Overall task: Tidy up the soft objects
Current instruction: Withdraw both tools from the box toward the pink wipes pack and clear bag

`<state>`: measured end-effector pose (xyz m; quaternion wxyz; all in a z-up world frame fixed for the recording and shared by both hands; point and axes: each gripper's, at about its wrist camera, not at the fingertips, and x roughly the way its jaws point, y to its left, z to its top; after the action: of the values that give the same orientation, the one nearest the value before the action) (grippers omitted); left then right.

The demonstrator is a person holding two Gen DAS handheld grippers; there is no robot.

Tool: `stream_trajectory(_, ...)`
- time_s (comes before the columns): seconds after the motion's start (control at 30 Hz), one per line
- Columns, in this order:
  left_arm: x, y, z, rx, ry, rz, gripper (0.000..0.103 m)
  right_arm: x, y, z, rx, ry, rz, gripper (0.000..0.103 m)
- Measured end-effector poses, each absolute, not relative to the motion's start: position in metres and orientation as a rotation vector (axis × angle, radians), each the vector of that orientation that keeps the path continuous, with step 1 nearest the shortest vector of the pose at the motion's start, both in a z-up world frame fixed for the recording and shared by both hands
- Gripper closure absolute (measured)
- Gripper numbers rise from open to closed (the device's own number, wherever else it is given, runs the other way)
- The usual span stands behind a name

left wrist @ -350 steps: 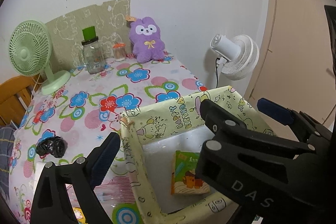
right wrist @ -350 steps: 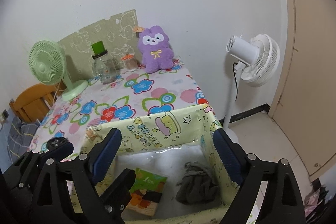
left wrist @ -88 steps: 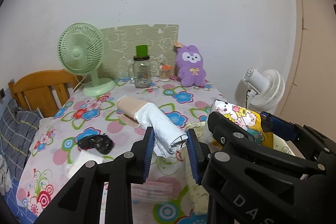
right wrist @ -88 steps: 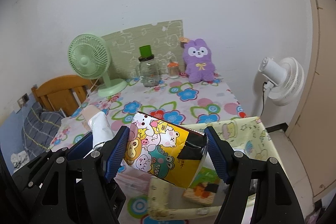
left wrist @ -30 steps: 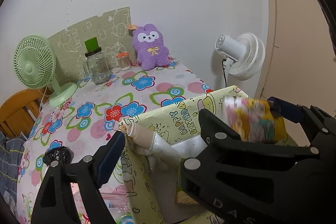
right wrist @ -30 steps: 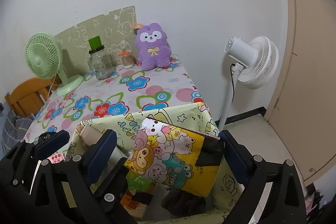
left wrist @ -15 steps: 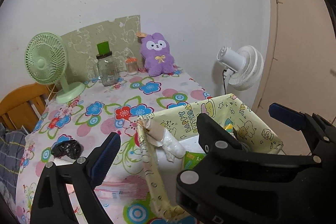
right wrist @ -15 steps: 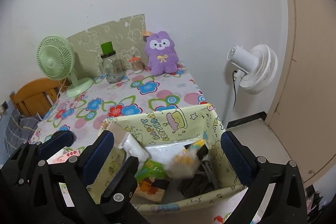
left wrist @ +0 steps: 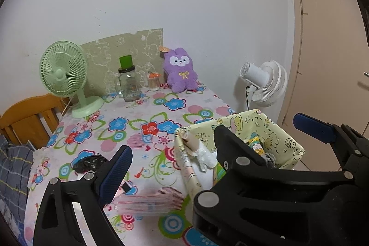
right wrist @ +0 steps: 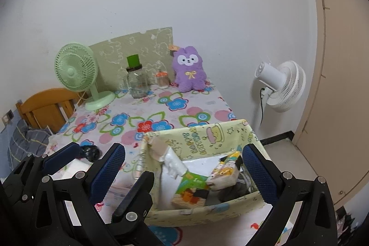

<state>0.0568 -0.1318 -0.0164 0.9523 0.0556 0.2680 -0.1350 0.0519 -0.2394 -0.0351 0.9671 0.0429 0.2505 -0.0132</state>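
At 6 o'clock the left gripper [left wrist: 208,149] stands wide with nothing between its blue pads; its jaws have just been opening. A yellow box [left wrist: 280,128] at 4 o'clock sits on the flowered table [left wrist: 143,112], holding a white-wrapped roll [left wrist: 198,149] that leans on its near-left corner and a yellow packet [left wrist: 256,145]. At 12 o'clock stands a purple plush rabbit [left wrist: 181,73], with a jar [left wrist: 128,81] and green fan [left wrist: 64,70] toward 10 and a black bag [left wrist: 88,161] at 8.

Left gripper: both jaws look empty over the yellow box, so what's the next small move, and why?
Probably swing the open left gripper toward the crumpled black plastic bag on the flowered tablecloth: it's soft, near, and outside the yellow cartoon-print box.
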Motion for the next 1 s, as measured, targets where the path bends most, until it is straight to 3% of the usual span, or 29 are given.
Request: stream_trajectory(1.0, 0.031, -0.052, -0.027, 0.12, 0.544, -0.216, 0.006, 0.029, -0.158, -0.045, 0.074, 0.49, 0.075, 0.0)
